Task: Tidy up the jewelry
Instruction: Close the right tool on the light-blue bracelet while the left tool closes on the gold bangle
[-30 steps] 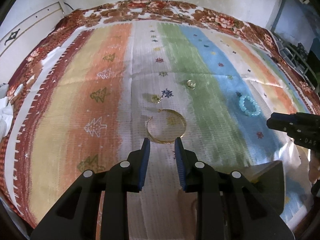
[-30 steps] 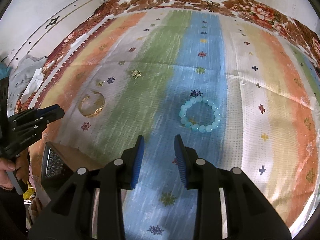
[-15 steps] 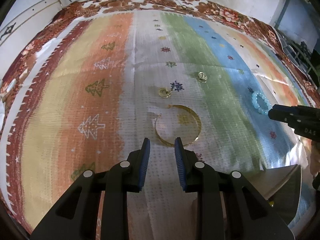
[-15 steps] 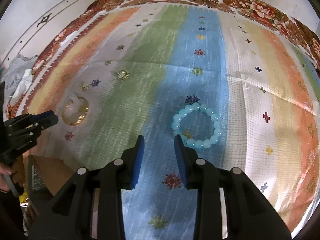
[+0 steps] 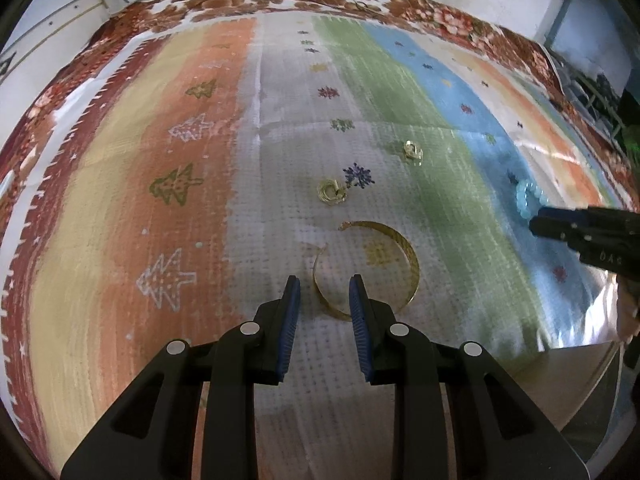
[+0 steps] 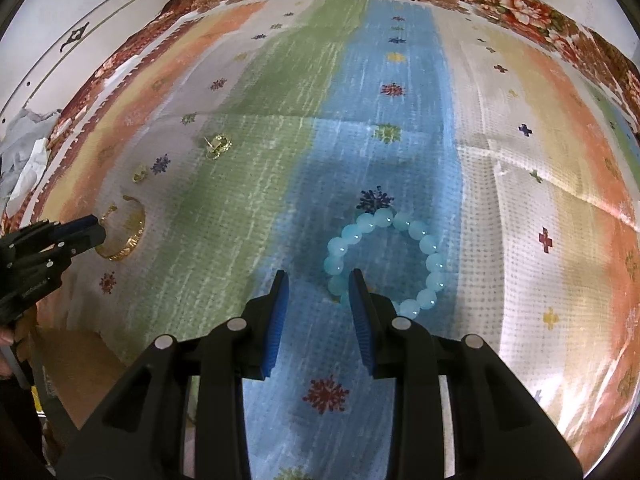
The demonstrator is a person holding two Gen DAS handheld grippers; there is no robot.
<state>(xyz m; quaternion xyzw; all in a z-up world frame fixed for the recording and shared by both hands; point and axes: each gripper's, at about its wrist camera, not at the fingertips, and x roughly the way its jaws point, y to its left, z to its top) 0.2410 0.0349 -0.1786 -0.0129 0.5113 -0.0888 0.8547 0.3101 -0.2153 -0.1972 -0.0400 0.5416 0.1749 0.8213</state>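
In the left wrist view, the left gripper (image 5: 322, 298) sits at lower centre with its jaws parted and nothing pinched. The near rim of the gold open bangle (image 5: 408, 258) shows in the gap between the blue pads, though whether the tips have reached the cloth I cannot tell. To take it well, one pad should go inside the band and one outside, straddling the thin wall near its closest curve, then close gently; the band looks springy and could skate on the glossy striped tablecloth (image 5: 120, 200) if pushed sideways.

Above it, a small gold earring (image 5: 331, 192) lies at centre frame and a second gold earring (image 5: 413, 149) up and to the right, both well clear of the bangle.

Toward the right, the blue bead bracelet (image 6: 384, 260) lies at centre of the right wrist view. The right gripper (image 6: 318, 294) is released too, holding nothing, its right finger just in front of the lower-left beads. It should settle so a single bead, or the strand itself, lies between the pads; round beads will likely roll out of an off-centre squeeze. A brown box corner (image 6: 76, 356) shows at lower left, possibly the destination.
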